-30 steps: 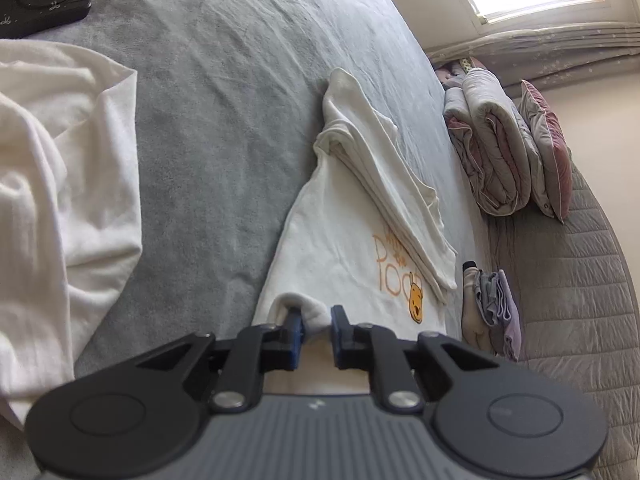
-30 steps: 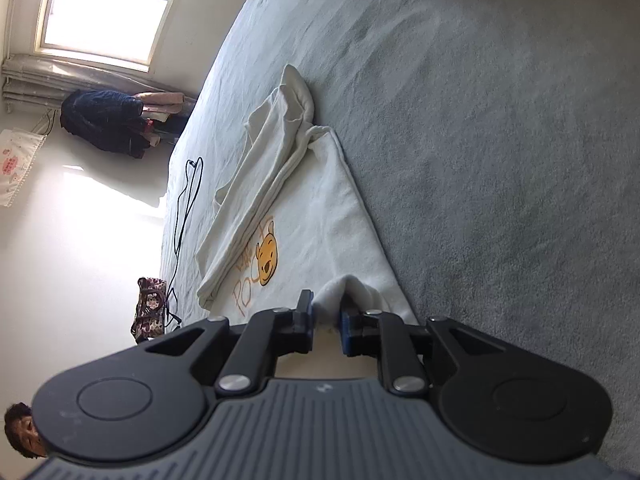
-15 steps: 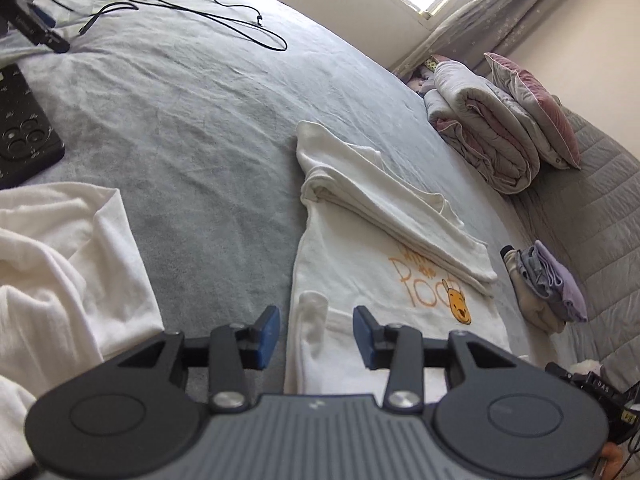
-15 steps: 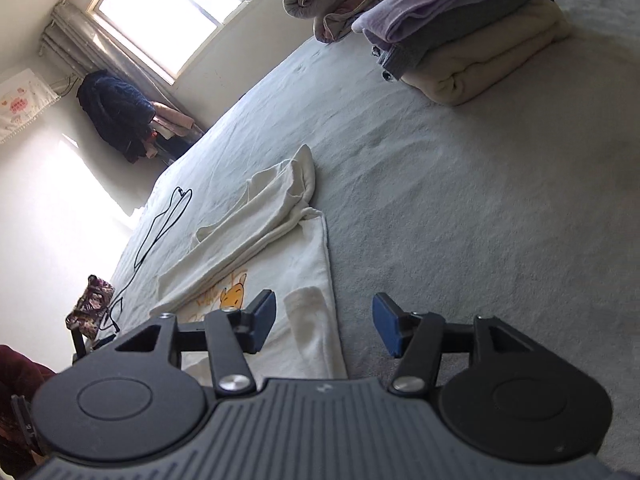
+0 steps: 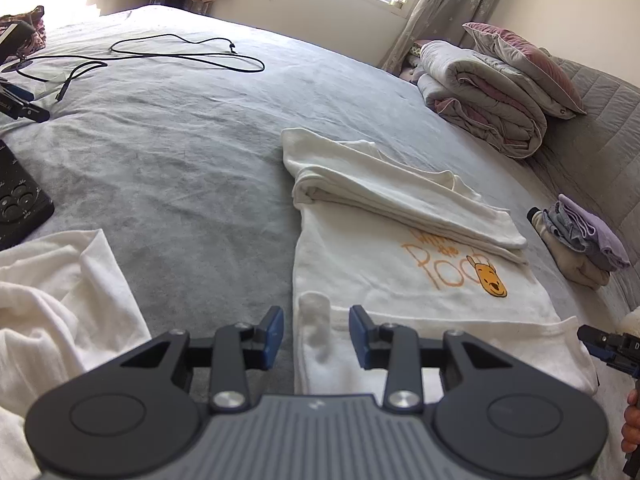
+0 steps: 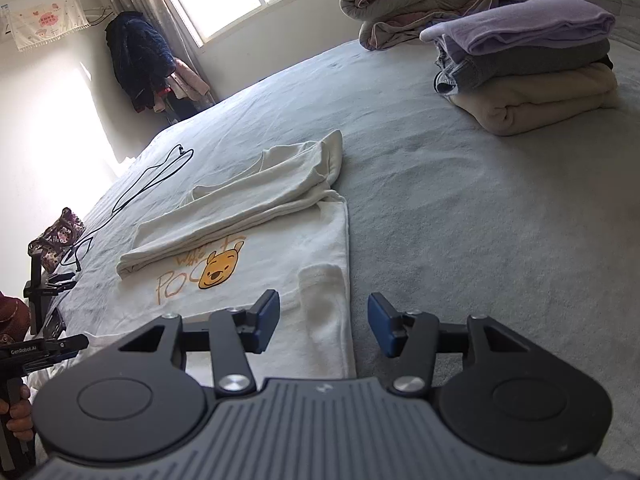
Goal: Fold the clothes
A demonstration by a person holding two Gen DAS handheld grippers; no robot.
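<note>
Cream Pooh shirt (image 5: 400, 276) flat on grey bed (image 5: 180, 152), sleeves folded into a long band across the far part, hem turned up into a narrow band at the near edge. Partly folded, then; more folds likely needed to match the folded stack (image 6: 532, 68) at 2 o'clock in right view.

Left gripper (image 5: 316, 334) released, jaws wide, hovering low over the shirt's near left corner, small creased tab between the blue pads. Right gripper (image 6: 323, 322) likewise spread, empty, over the near right corner, one pad above cloth, the other above bare bed.

For the next fold: pinch both near corners level, through all layers, lift evenly, keep edges square. Contact with cloth hard to judge under fisheye, probably just above.

Loose white garment (image 5: 52, 300) at 9 o'clock, left view.
</note>
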